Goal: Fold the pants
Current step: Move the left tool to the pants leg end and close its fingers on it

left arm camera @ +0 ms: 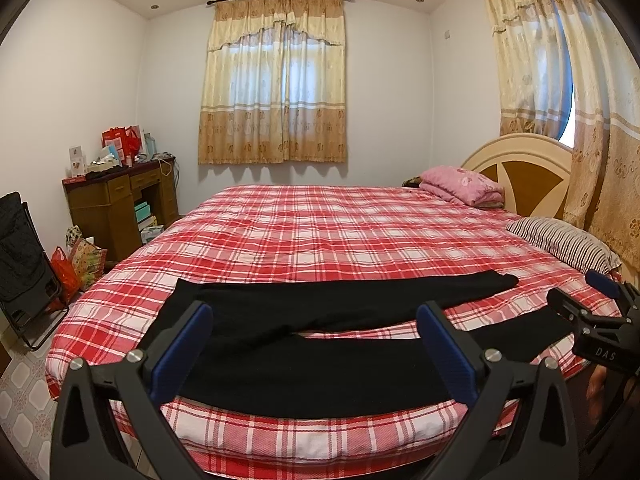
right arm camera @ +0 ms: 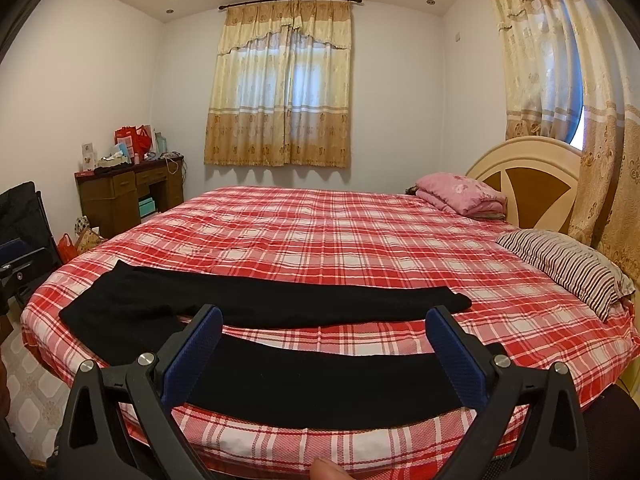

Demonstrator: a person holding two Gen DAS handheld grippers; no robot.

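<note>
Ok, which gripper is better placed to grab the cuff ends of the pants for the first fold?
Probably the right gripper. The pants lie flat with their cuffs toward the striped pillow, on its side. The left gripper, also open, sits nearer the waist.

Plaid bed [left arm camera: 320, 232], wooden desk [left arm camera: 120, 200], 2 curtained windows [left arm camera: 276, 80].

One pair of black pants [left arm camera: 304, 344], two pillows [left arm camera: 560, 240], one bed [left arm camera: 320, 232], two curtains [left arm camera: 276, 80].
</note>
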